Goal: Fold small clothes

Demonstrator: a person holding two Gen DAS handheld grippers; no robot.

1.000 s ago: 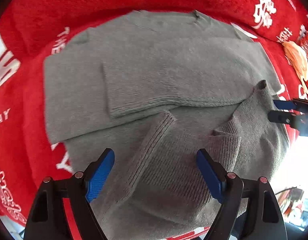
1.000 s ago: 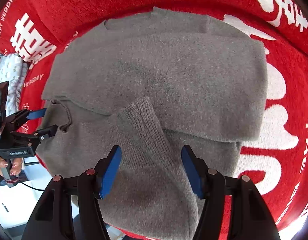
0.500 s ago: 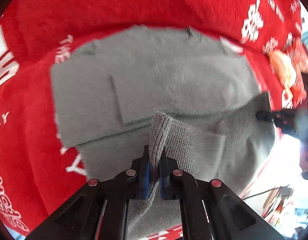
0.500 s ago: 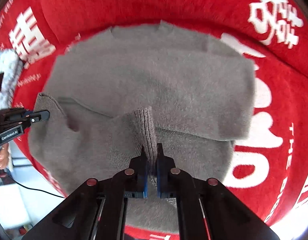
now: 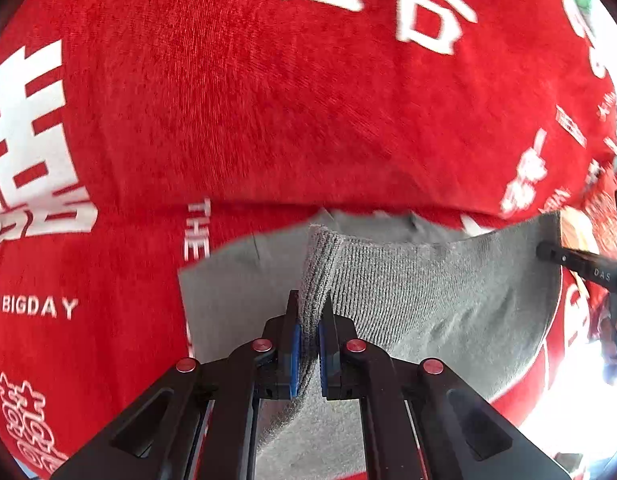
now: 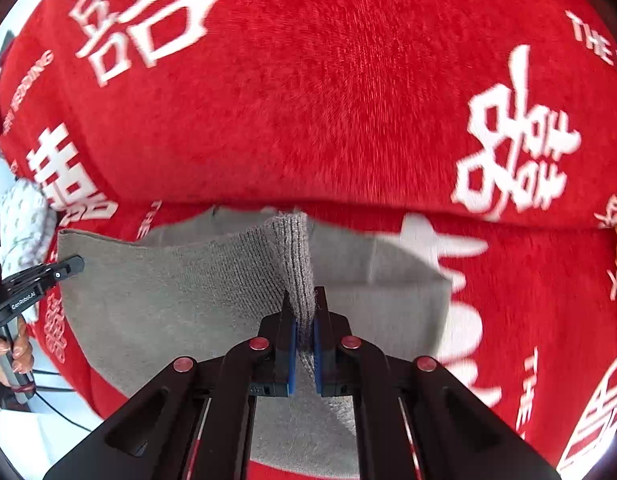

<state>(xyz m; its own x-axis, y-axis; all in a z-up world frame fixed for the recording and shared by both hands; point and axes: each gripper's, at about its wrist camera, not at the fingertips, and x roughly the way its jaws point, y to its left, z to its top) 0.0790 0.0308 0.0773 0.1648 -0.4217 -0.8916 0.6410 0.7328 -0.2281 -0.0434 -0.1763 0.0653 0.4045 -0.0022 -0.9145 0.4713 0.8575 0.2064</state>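
Observation:
A grey knit sweater (image 5: 408, 292) lies on a red blanket, its lower part lifted and carried over its upper part. My left gripper (image 5: 308, 328) is shut on the ribbed hem at the sweater's left corner. My right gripper (image 6: 302, 320) is shut on the ribbed hem (image 6: 294, 256) at the right corner. The hem stretches between the two grippers. The right gripper also shows at the far right of the left wrist view (image 5: 548, 250), and the left gripper at the far left of the right wrist view (image 6: 74, 266). The sweater (image 6: 168, 292) under the raised fold is mostly hidden.
The red blanket (image 5: 268, 100) with white characters and lettering covers the whole surface and rises behind the sweater (image 6: 328, 100). An orange item (image 5: 572, 228) lies at the right edge. A white patterned cloth (image 6: 20, 220) and the person's hand (image 6: 12, 352) are at the left edge.
Both grippers closed on the sweater's bottom hem, lifted it and carried it forward toward the collar. The lower half now stands raised over the upper half.

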